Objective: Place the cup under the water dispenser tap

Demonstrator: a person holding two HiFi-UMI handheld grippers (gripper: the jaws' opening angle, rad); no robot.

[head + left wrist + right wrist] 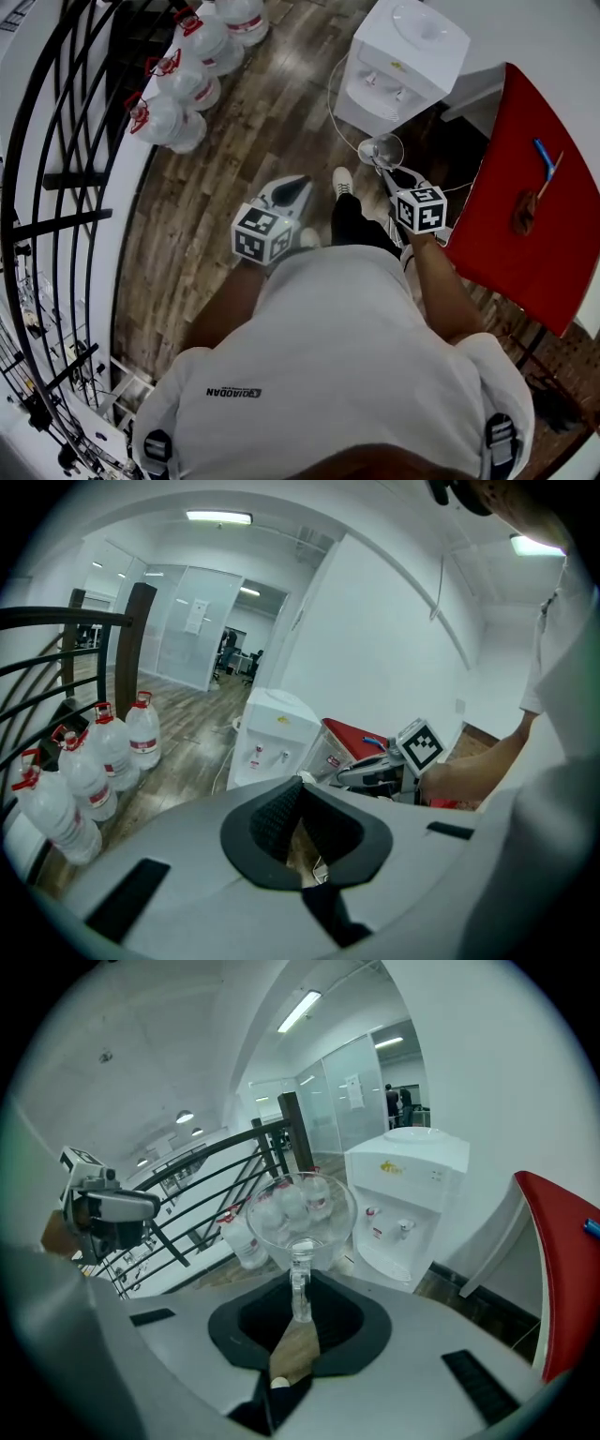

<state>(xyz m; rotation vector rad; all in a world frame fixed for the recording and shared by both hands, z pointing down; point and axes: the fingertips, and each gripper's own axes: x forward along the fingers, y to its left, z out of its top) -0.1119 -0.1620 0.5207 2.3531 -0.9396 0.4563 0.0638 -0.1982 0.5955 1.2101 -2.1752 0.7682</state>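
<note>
A clear glass cup (380,150) hangs above the wooden floor, a short way in front of the white water dispenser (403,61). My right gripper (386,171) is shut on the cup's handle, and in the right gripper view the cup (300,1208) stands upright just beyond the jaws (300,1297). The dispenser (408,1199) and its two taps (389,1227) lie ahead and to the right of the cup. My left gripper (298,185) hovers to the left of the cup, shut and empty; in its own view the pads (281,813) meet at the tips.
Several large water bottles (183,84) stand on the floor at the left by a black railing (66,141). A red table (525,206) with small items flanks the dispenser on the right. A cable (330,103) runs beside the dispenser. The person's shoe (342,181) is below the cup.
</note>
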